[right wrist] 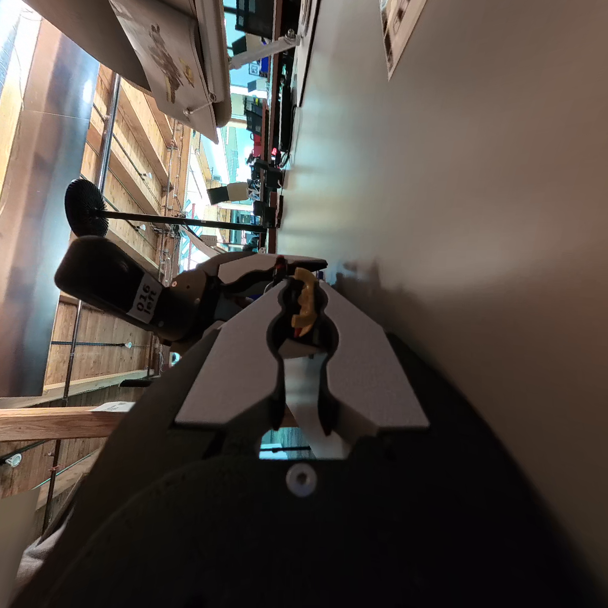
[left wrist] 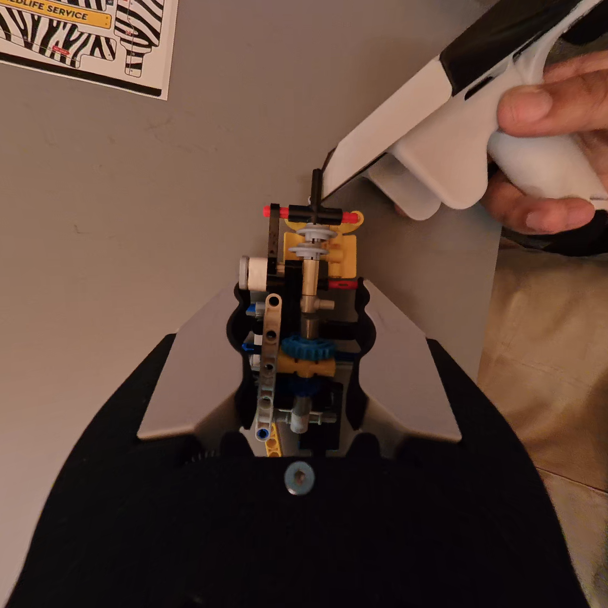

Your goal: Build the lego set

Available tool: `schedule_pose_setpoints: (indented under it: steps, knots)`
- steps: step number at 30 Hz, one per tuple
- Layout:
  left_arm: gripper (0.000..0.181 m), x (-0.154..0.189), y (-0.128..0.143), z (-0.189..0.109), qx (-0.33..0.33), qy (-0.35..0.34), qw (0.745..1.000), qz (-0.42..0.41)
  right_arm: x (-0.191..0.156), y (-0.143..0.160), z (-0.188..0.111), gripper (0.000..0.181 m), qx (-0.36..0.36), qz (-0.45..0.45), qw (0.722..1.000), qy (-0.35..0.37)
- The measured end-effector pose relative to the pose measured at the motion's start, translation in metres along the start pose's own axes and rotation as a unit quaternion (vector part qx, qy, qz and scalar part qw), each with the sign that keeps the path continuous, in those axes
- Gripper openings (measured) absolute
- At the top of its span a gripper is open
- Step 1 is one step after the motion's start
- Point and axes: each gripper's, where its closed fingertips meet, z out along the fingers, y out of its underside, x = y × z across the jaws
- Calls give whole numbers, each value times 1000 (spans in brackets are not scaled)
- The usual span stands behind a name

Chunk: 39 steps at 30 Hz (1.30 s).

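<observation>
My left gripper is shut on a part-built lego assembly of black, yellow and grey parts, with a blue gear, a grey beam and a white cylinder. It holds the assembly above the grey table. A hand holds my right gripper, which comes in from the upper right. Its tips are at a black pin on the assembly's far end. In the right wrist view my right gripper is closed narrowly around that end, where a yellow curved piece shows. The left gripper lies behind it.
A zebra-striped sticker sheet lies at the table's far left and also shows in the right wrist view. A beige surface lies past the table's right edge. Dark equipment and a black lamp stand at the table's far end. There is about 5 centimetres between the tips of the two grippers.
</observation>
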Motion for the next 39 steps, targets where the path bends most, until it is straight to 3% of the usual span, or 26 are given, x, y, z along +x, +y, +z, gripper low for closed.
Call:
schedule_pose_setpoints:
  steps: [8,30,39]
  knots:
    - [63,0,1,1,-3,-8,1000,11,4,14,-2,11,-79,-32,996,16]
    - [63,1,-6,-6,60,23,998,0,-1,23,5,23,-146,-49,988,-5]
    - [65,3,-9,-10,83,29,996,-4,-8,29,12,17,-158,-32,986,-37]
